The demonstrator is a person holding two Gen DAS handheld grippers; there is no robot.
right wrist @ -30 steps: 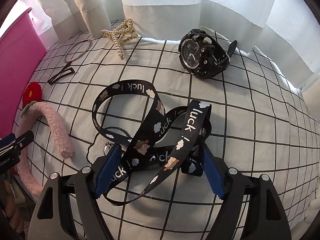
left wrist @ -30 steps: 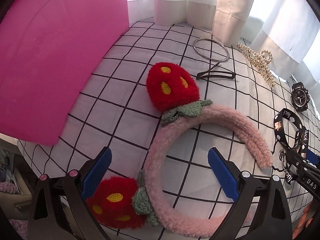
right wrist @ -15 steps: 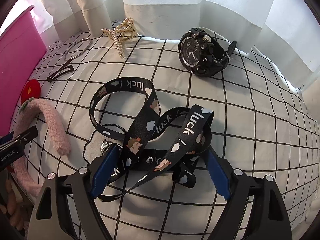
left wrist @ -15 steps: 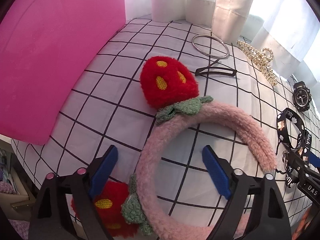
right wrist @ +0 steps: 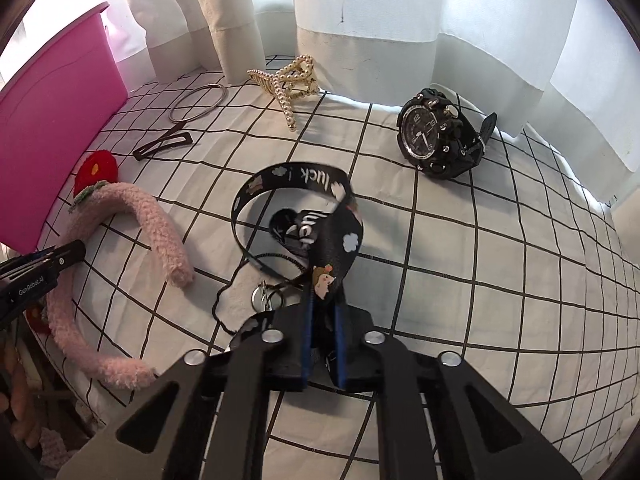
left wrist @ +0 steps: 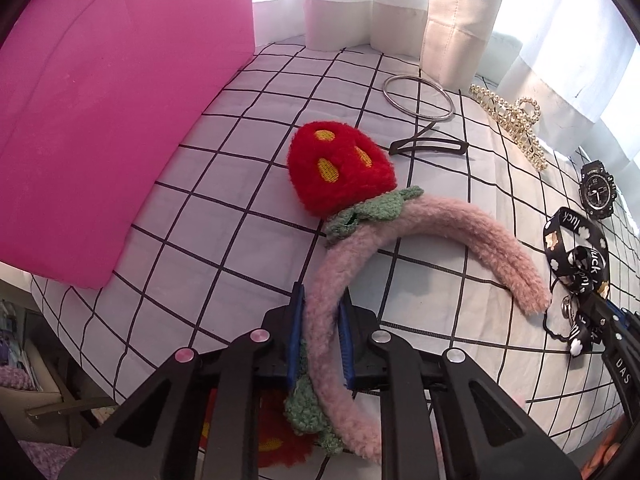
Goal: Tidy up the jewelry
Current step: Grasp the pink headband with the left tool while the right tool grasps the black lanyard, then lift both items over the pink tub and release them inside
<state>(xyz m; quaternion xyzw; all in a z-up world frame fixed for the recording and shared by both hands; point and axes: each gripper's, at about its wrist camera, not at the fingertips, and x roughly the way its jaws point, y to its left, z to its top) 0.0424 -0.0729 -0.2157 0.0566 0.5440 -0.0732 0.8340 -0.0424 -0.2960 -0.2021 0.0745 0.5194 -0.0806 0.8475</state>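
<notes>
A fuzzy pink headband with two red strawberry ears lies on the checked cloth. My left gripper is closing, and its blue pads press on the pink band near the lower ear. The band curves off to the right and also shows in the right wrist view as the headband. A black "luck" lanyard with cartoon prints is bunched between the blue pads of my right gripper, which is shut on it. Its metal ring rests on the cloth. The lanyard sits at the right in the left wrist view.
A pink bin stands at the left on the checked cloth. A silver bangle, a black hair clip, a pearl claw clip and a black sport watch lie toward the white curtains.
Both grippers have gone from wide open to closed: the left onto the pink headband, the right onto the lanyard, which has bunched up. Neither hand has shifted much.
</notes>
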